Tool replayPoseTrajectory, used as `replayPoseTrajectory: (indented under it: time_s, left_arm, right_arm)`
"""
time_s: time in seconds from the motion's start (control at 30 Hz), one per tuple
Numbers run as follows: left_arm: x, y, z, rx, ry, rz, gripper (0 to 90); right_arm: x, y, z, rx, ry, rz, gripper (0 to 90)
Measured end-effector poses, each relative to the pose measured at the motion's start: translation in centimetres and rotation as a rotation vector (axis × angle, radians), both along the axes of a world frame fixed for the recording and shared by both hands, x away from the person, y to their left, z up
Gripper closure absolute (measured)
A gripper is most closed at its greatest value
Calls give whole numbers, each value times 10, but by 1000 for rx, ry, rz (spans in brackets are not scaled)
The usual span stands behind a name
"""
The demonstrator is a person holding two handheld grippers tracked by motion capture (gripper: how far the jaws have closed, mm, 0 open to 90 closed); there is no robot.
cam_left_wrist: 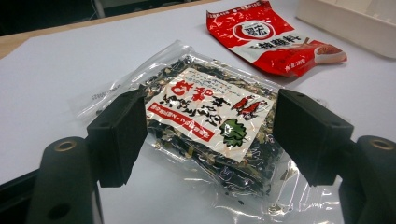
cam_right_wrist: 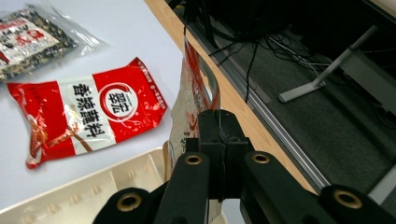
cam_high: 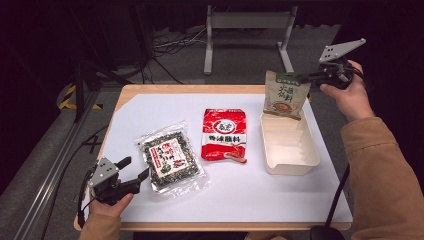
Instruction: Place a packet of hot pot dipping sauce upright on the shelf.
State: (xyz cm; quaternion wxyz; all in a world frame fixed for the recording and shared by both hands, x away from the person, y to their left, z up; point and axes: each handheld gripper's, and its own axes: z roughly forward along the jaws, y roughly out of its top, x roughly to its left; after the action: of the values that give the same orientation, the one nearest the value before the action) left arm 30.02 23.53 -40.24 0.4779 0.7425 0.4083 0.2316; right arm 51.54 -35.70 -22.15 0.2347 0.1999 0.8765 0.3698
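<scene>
In the high view the right gripper (cam_high: 311, 76) pinches a beige pouch (cam_high: 285, 94) by its edge, hanging upright over the far end of the white tray (cam_high: 290, 150). The left gripper view shows jaws spread wide around the seaweed bag (cam_left_wrist: 210, 121), not touching it. In the right gripper view the jaws clamp the pouch (cam_right_wrist: 191, 98), near the red packet (cam_right_wrist: 88, 112).

Left gripper (cam_high: 134, 170): black body, blocky black fingers (cam_left_wrist: 116, 135), brass-ringed screw holes, grey three-cornered plate, black cable | Right gripper (cam_high: 303, 78): same build | Sleeves (cam_high: 385, 175): tan, long, soft cloth
</scene>
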Motion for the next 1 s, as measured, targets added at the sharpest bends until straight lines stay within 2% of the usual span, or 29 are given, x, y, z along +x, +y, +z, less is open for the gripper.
replayPoseTrajectory:
  time_s: [0.1,0.5,0.8,1.0]
  left_arm:
    - [0,-1,0,-1,3,-1,271]
    - [0,-1,-1,0,5,-6,271]
    - [1,-2,-2,3,6,-9,271]
    - [2,-2,-2,2,8,-14,270]
  right_arm:
    - [3,0,-3,-18,-2,0,899]
    - [11,6,-13,-39,6,6,898]
    - [12,10,-23,-62,31,12,898]
    - [13,6,-36,-38,55,6,898]
